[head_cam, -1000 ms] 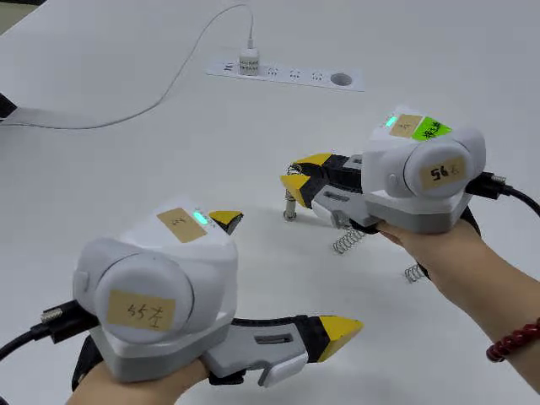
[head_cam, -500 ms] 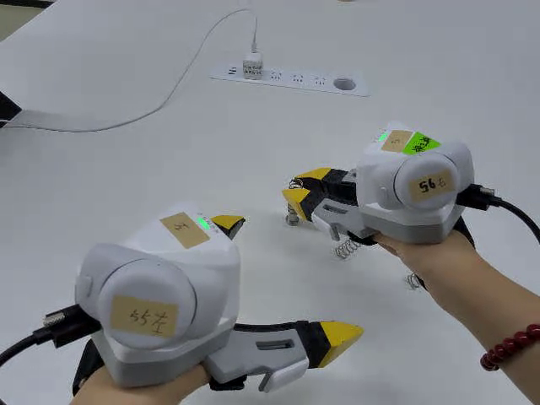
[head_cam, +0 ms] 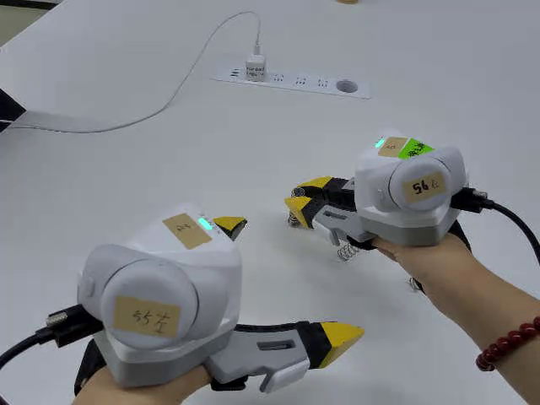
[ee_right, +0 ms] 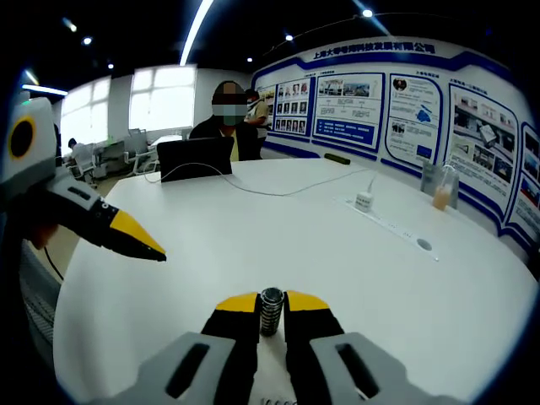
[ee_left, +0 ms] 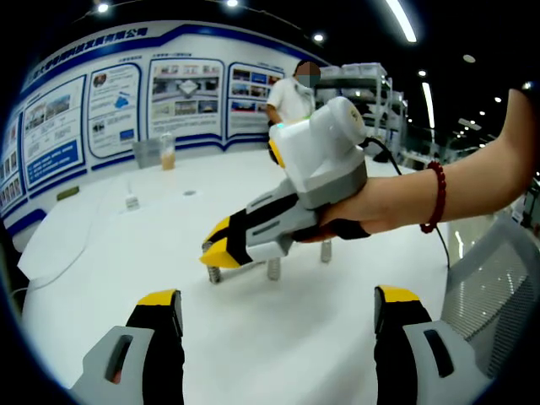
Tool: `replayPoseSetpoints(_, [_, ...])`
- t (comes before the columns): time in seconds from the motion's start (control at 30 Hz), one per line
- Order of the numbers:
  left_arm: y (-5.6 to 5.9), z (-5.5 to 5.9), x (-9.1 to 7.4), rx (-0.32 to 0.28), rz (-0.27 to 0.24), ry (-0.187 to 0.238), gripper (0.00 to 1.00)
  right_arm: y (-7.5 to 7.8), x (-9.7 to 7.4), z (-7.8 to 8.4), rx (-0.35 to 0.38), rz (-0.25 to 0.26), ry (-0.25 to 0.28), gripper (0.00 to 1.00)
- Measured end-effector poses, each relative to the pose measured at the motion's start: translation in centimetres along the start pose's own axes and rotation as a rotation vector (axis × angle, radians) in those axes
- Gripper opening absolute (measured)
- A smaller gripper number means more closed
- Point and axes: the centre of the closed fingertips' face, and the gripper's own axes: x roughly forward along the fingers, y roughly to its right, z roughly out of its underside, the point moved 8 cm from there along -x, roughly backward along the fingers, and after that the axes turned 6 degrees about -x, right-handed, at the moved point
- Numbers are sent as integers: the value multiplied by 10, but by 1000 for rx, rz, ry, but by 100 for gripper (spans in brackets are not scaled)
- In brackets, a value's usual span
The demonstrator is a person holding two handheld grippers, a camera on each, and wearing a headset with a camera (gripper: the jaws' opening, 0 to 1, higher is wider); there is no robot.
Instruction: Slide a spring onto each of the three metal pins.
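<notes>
In the head view, the right hand-held gripper [head_cam: 305, 196] lay low over the white counter [head_cam: 169, 169], its yellow-tipped jaws drawn close together. A small metal coil spring [head_cam: 292, 218] stood at those tips, touching the counter. A second loose coil spring [head_cam: 344, 251] lay on the counter just under the right hand-held gripper's body. A third one [head_cam: 413, 283] peeked out behind the hand holding it. The left hand-held gripper [head_cam: 285, 278] was well apart from the right hand-held gripper, nearer the person, with its jaws spread wide and nothing between them. A long white power strip [head_cam: 295, 82] lay far beyond the right hand-held gripper.

In the left gripper view, the left hand-held gripper's own jaws stood wide apart. Ahead, the right hand-held gripper [ee_left: 218, 246] pointed down at the nearest of three short upright metal pins [ee_left: 273, 268]. That nearest one [ee_left: 213, 274] showed coils around it, directly under the tips. The other two stood bare, beneath the right hand-held gripper's body and hand. A red bead bracelet [ee_left: 434, 198] circled the wrist behind it.

In the right gripper view, the jaws were clenched on the small metal coil spring [ee_right: 271, 310], which stood upright between the yellow tips. I could not tell whether a pin sat inside it. A clear cup of orange drink [ee_right: 443, 196] stood far beyond the right hand-held gripper.
</notes>
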Motion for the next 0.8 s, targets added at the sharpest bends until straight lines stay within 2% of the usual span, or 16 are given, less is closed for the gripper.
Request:
replayPoseSetpoints(0.53, [-1,0,-1,7,-11,-1,96,-1,0,1,21,-3,-15,13])
replayPoseSetpoints(0.8, [-1,0,-1,8,-12,-1,95,-1,-6,-4,30,-6,-8,22])
